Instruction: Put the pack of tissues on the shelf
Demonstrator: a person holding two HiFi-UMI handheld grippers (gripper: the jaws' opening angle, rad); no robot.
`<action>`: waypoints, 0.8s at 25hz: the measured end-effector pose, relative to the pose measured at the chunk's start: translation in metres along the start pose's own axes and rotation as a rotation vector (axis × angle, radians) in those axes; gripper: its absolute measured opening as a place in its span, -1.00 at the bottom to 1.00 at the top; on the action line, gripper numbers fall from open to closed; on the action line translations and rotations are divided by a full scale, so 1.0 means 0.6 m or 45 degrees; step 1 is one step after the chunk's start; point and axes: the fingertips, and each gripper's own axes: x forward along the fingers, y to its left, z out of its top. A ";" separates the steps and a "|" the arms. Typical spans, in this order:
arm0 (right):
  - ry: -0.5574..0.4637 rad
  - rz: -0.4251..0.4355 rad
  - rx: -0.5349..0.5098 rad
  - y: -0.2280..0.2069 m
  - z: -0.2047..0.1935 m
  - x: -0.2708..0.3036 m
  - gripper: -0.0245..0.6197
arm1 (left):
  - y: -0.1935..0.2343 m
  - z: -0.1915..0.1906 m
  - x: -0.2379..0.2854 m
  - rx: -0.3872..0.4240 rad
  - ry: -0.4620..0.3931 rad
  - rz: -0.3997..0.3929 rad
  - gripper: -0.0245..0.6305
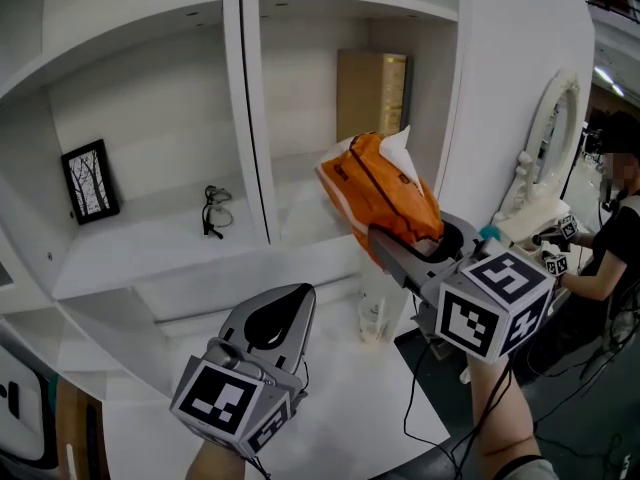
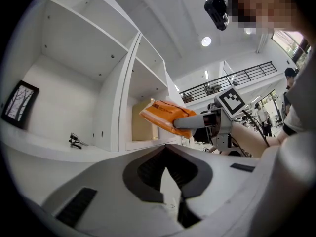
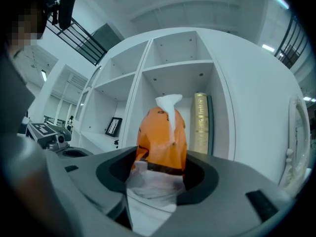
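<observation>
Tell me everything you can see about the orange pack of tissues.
The pack of tissues is soft orange plastic with a dark band and a clear end; one white tissue sticks out of its top. The right gripper is shut on the clear end and holds it tilted in the air before the right compartment of the white shelf.

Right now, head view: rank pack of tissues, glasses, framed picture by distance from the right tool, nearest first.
1. pack of tissues: clamped in the right tool, in front of the right compartment.
2. glasses: left compartment, near the divider.
3. framed picture: left compartment, far left.
</observation>
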 end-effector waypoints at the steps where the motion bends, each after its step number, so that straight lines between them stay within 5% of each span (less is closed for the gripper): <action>1: 0.007 0.003 0.000 -0.001 0.002 0.010 -0.18 | 0.008 0.001 0.002 -0.004 0.006 0.003 -0.87; 20: 0.191 0.017 -0.081 -0.027 -0.004 0.135 -0.10 | 0.081 -0.018 0.022 -0.112 0.041 0.052 -0.87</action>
